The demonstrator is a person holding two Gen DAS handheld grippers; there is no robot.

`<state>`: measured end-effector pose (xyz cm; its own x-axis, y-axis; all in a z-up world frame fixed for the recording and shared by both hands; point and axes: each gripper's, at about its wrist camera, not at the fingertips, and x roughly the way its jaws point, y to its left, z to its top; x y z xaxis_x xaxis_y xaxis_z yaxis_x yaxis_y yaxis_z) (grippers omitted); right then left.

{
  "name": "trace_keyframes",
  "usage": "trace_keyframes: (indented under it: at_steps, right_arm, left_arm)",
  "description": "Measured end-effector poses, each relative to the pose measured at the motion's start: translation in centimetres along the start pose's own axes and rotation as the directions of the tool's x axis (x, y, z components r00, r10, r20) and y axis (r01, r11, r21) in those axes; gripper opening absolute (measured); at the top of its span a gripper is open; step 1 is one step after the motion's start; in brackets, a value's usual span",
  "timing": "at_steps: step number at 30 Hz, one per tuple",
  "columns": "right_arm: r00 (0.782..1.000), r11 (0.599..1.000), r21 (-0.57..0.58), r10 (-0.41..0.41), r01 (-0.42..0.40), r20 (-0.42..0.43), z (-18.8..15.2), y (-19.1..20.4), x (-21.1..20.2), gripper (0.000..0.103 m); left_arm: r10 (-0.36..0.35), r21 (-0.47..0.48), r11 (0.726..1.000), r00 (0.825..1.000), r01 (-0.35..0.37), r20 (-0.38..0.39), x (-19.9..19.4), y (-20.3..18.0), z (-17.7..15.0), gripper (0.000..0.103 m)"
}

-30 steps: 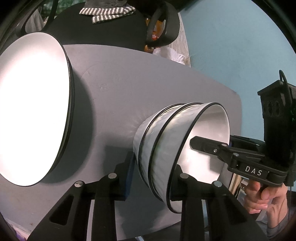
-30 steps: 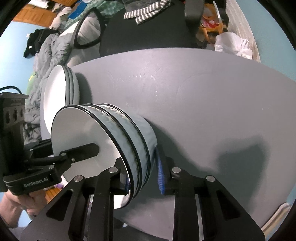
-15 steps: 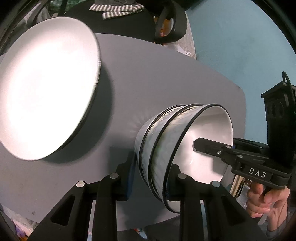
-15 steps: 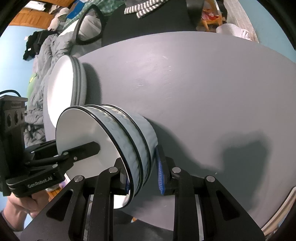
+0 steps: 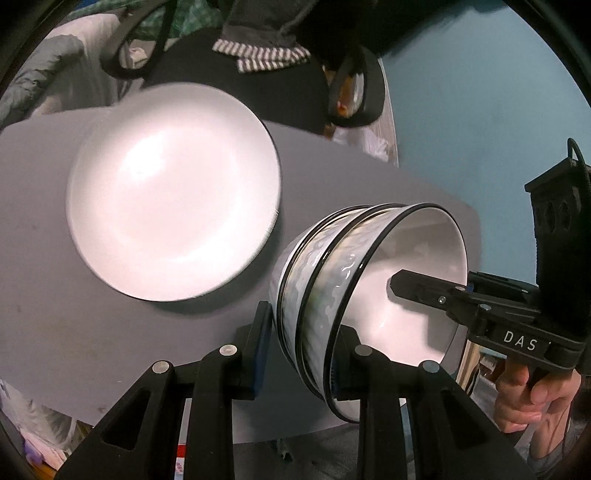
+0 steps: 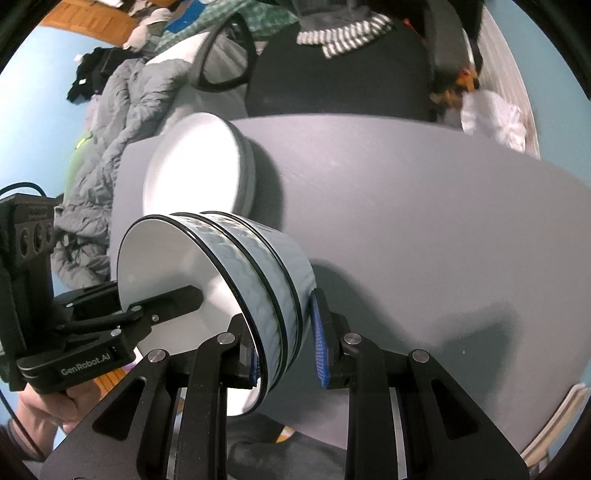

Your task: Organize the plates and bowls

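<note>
A stack of three white bowls (image 5: pixel 325 280) with black rims and wavy pale-blue sides hangs tilted above the grey table (image 5: pixel 74 332). My left gripper (image 5: pixel 303 354) is shut on the stack's wall at one side, one finger inside the top bowl. My right gripper (image 6: pixel 284 350) is shut on the opposite side of the same stack (image 6: pixel 258 266). Each view shows the other gripper's finger (image 5: pixel 424 288) reaching into the top bowl. A stack of white plates (image 5: pixel 173 192) rests on the table to the left, also seen in the right wrist view (image 6: pixel 192 166).
A dark office chair (image 6: pixel 340 70) with a striped cloth (image 6: pixel 343 33) stands behind the table (image 6: pixel 406 203). Grey bedding (image 6: pixel 122 107) lies at the far left. A white bag (image 6: pixel 495 118) sits by the table's back right edge. Hands (image 5: pixel 532 395) hold the gripper handles.
Both grippers have risen with the bowl stack held between them. The plates and table now look lower and farther, seen more from above.
</note>
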<state>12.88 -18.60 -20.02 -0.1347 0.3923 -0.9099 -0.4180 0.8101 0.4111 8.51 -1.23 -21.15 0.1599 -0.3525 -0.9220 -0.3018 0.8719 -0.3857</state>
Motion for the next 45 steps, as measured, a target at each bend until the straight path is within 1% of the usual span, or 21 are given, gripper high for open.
trace_keyframes:
  at_steps: [5,8,11,17,20,26,31,37,39,40,41,42,43,45]
  right_arm:
    - [1.000,0.998,-0.059,-0.009,0.009,0.012,1.9,2.9,0.0,0.023]
    - [1.000,0.996,-0.092,-0.014,0.015,0.013,3.3,4.5,0.4,0.023]
    - [1.000,0.993,-0.118,-0.011,0.012,0.010,4.7,6.1,1.3,0.023]
    - [1.000,0.990,-0.140,-0.008,0.007,-0.005,7.3,8.4,3.6,0.023]
    - [1.000,0.990,-0.138,-0.020,0.017,-0.018,8.4,9.1,5.0,0.023]
    - [0.999,0.993,-0.118,-0.023,0.017,-0.048,9.8,9.4,6.9,0.023]
    - [0.998,0.996,-0.088,-0.026,0.022,-0.049,10.0,8.9,7.3,0.023]
    - [0.999,0.997,-0.073,-0.026,0.023,-0.040,10.0,9.0,7.4,0.023]
    - [0.999,0.998,-0.058,-0.018,0.016,-0.037,10.0,8.9,7.5,0.027]
    - [0.999,0.999,-0.051,-0.012,0.010,-0.037,10.0,8.9,7.5,0.031]
    - [0.999,0.999,-0.049,-0.009,0.008,-0.037,10.0,8.9,7.5,0.032]
    - [0.999,0.999,-0.050,-0.020,0.019,-0.030,10.0,9.0,7.4,0.036]
    - [0.999,0.997,-0.059,-0.049,0.048,-0.016,10.0,9.2,7.2,0.049]
    - [0.993,0.990,-0.080,-0.115,0.116,0.023,9.9,9.7,6.7,0.064]
  left_arm:
    - [0.003,-0.028,1.000,0.999,-0.002,0.040,-1.5,1.6,1.1,0.025]
    - [0.007,-0.051,0.999,0.998,-0.004,0.057,-2.1,3.4,1.9,0.025]
    - [0.020,-0.069,0.998,0.997,-0.015,0.070,-2.2,5.2,2.2,0.025]
    - [0.032,-0.106,0.994,0.997,-0.025,0.068,-2.2,9.5,2.9,0.025]
    - [0.037,-0.129,0.991,0.998,-0.030,0.054,-1.4,11.0,4.1,0.025]
    - [0.045,-0.131,0.991,0.999,-0.041,0.028,-0.8,12.1,5.0,0.025]
    - [0.044,-0.116,0.992,0.999,-0.043,0.011,-0.3,12.3,5.2,0.025]
    - [0.051,-0.093,0.994,0.998,-0.049,0.021,-0.5,12.1,5.0,0.025]
    - [0.052,-0.080,0.995,0.998,-0.050,0.022,-0.5,12.0,5.0,0.027]
    - [0.057,-0.073,0.996,0.998,-0.055,0.028,-0.5,11.9,4.9,0.032]
    - [0.075,-0.062,0.995,0.996,-0.072,0.038,-0.7,11.7,4.9,0.038]
    - [0.118,-0.052,0.992,0.992,-0.115,0.051,-0.8,11.6,4.8,0.053]
    - [0.149,-0.049,0.988,0.987,-0.145,0.068,-1.0,11.5,4.7,0.060]
    - [0.171,-0.052,0.985,0.979,-0.166,0.107,-1.9,11.5,4.4,0.063]
